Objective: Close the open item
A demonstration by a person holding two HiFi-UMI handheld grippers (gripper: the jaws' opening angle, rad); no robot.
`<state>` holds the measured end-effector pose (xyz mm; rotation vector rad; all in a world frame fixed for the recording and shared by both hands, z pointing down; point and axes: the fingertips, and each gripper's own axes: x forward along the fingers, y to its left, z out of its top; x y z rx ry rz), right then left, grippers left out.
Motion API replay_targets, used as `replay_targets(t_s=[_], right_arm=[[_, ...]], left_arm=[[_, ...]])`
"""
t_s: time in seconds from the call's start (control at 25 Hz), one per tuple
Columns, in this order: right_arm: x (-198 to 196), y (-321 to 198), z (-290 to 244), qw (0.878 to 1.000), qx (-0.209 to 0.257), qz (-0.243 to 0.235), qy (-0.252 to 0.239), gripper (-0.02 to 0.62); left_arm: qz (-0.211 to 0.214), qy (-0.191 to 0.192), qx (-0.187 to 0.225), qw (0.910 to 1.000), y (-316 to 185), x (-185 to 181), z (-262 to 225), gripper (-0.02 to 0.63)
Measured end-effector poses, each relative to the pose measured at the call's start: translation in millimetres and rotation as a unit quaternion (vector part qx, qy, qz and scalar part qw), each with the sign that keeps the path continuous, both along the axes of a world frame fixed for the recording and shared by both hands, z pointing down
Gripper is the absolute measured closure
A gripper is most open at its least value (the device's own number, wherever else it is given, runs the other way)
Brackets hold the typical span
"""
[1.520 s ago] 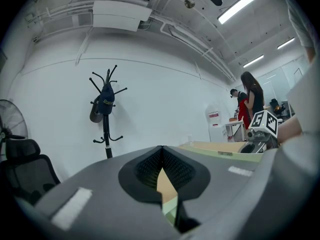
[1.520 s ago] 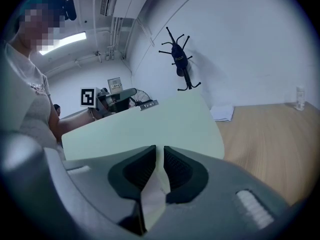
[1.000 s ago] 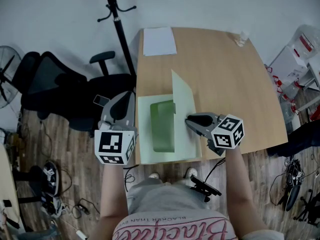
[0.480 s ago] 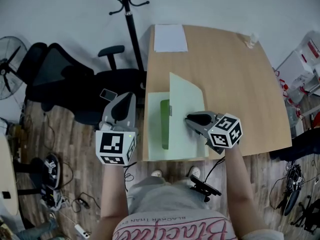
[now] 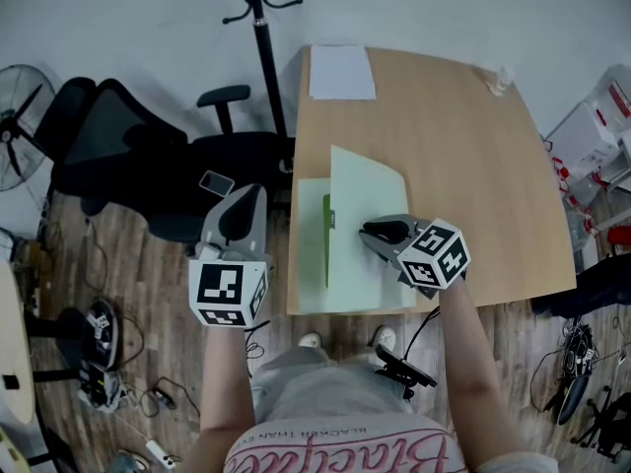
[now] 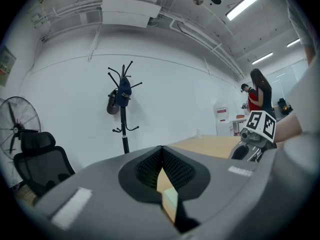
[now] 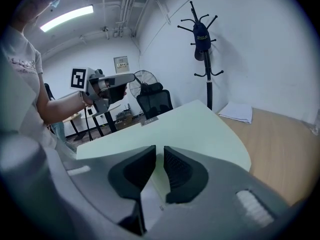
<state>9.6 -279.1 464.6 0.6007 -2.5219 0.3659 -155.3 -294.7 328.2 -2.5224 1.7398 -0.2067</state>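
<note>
Folder (image 5: 312, 269), pale green, laid at front-left corner of table (image 5: 473, 166), along front edge. Cover (image 5: 367, 187) raised at slant over base, dark green strip (image 5: 326, 242) seen beneath. Right gripper (image 5: 366, 232) set against cover's outer face; jaws all but closed, thin slit left, nothing gripped. Left gripper (image 5: 253, 194) held just off table's left edge; jaws pressed together, empty.
</note>
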Motion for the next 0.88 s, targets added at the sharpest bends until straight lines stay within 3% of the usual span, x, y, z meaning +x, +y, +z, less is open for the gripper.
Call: replay_targets(t_s=[0.48,0.88], right_arm=[[-30.7,-11.0,0.0,0.999,0.026,0.008,0.028,0.540],[-50.7,-11.3,15.3,0.998,0.021,0.005,0.061,0.541]], left_arm=[[0.008,0.011,-0.009,0.9999,0.3,-7.3,13.1,0.591],[0.007,0.025,-0.015,0.9996,2.8,-19.4,21.2,0.591]])
